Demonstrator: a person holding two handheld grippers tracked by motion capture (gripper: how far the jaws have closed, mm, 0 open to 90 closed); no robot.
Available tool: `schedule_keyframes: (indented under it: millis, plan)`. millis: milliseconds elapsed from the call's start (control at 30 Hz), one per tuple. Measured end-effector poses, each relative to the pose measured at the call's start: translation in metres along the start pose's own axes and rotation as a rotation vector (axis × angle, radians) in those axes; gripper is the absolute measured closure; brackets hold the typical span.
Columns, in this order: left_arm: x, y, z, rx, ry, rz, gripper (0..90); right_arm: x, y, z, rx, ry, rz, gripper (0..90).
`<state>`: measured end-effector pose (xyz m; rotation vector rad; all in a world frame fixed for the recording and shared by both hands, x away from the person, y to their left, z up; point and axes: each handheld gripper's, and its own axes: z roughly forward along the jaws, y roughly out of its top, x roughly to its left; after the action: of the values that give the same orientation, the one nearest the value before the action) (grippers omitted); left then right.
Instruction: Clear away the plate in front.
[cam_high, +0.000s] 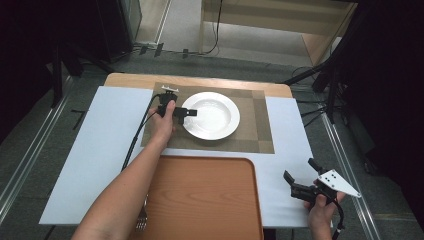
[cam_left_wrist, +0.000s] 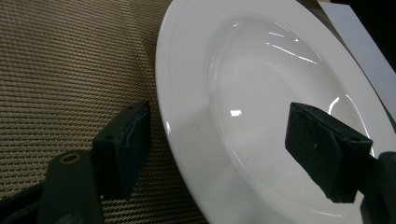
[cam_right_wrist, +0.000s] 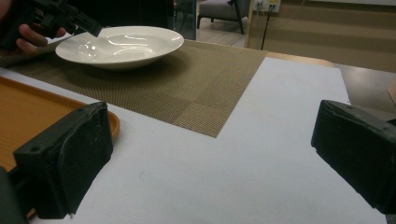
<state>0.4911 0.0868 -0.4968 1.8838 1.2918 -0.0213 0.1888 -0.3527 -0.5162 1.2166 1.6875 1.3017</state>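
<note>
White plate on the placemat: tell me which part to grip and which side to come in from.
Grip the white plate by its broad flat rim, coming from its left edge, where the left gripper already stands with one jaw over the bowl and one outside on the placemat. The rim sits raised above the mat, so a jaw can probably slip under it.

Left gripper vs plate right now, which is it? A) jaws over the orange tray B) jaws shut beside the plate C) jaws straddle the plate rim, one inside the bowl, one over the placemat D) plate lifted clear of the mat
C: in the left gripper view, the left gripper has one jaw over the placemat and the other inside the white plate, with gaps at the rim.
</note>
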Motion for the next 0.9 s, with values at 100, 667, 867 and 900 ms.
schedule_keyframes:
  millis: [100,667,867,900]
  plan:
    - [0.0,0.0,0.001,0.007,-0.017,-0.013,22.2,0.0,0.0,0.0,0.0,-0.001,-0.002,0.0]
    - [-0.005,-0.004,0.006,0.024,0.045,-0.047,45.9,0.0,0.0,0.001,0.003,0.0,-0.004,0.0]
    - [-0.011,-0.004,0.005,0.033,0.129,-0.048,60.2,0.001,0.0,0.001,0.006,-0.003,-0.011,0.0]
    - [-0.012,-0.004,0.004,0.032,0.132,-0.051,60.2,0.001,0.0,0.001,0.008,-0.005,-0.012,0.0]
